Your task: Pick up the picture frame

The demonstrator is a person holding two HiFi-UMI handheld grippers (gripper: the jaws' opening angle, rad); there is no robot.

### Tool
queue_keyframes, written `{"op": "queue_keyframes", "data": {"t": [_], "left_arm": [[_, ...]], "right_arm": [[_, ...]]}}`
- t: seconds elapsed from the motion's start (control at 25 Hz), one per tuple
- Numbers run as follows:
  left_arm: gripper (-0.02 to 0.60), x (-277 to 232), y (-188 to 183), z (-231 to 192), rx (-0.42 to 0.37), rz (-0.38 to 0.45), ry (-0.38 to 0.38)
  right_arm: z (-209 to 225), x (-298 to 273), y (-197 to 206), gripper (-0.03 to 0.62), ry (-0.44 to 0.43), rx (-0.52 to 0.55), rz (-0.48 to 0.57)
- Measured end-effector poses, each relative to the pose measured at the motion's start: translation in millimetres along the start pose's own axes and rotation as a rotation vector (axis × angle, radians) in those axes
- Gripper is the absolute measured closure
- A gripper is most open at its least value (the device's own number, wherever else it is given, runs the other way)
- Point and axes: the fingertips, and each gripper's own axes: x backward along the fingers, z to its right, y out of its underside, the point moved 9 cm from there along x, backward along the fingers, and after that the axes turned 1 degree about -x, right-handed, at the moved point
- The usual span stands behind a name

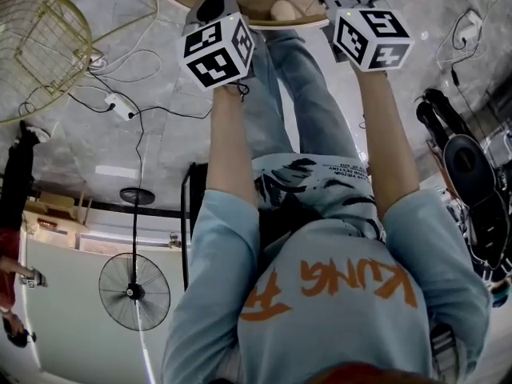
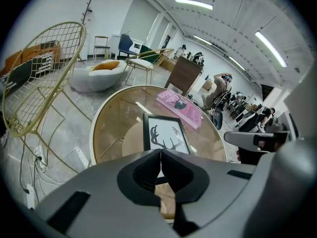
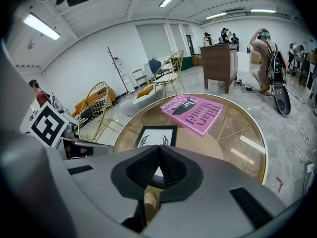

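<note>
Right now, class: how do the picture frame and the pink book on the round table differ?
The picture frame has a black border around a white antler print; the book is pink with dark lettering. In both gripper views the picture frame lies nearer; the book lies beyond it. Both lie flat on the table.

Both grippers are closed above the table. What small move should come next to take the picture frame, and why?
Probably open the left gripper: its jaws are together with nothing between them, and the picture frame lies flat on the glass table, not yet touched.
</note>
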Motion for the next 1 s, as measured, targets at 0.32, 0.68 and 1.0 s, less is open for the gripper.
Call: {"op": "queue_keyframes", "data": {"t": [0.32,0.68,1.0], "left_arm": [[0.561,-32,15,-15,0.002,-0.033,-0.022],[0.463,-68,10,-31,0.010,-0.080,-0.004],[0.453,-86,5,-33,0.005,-0.127,0.010]], "right_arm": [[10,-32,23,0.595,0.007,-0.021,-0.036],[29,-77,26,0.508,0.027,-0.070,-0.100],[41,-98,36,0.471,0.125,-0.211,-0.111]]}}
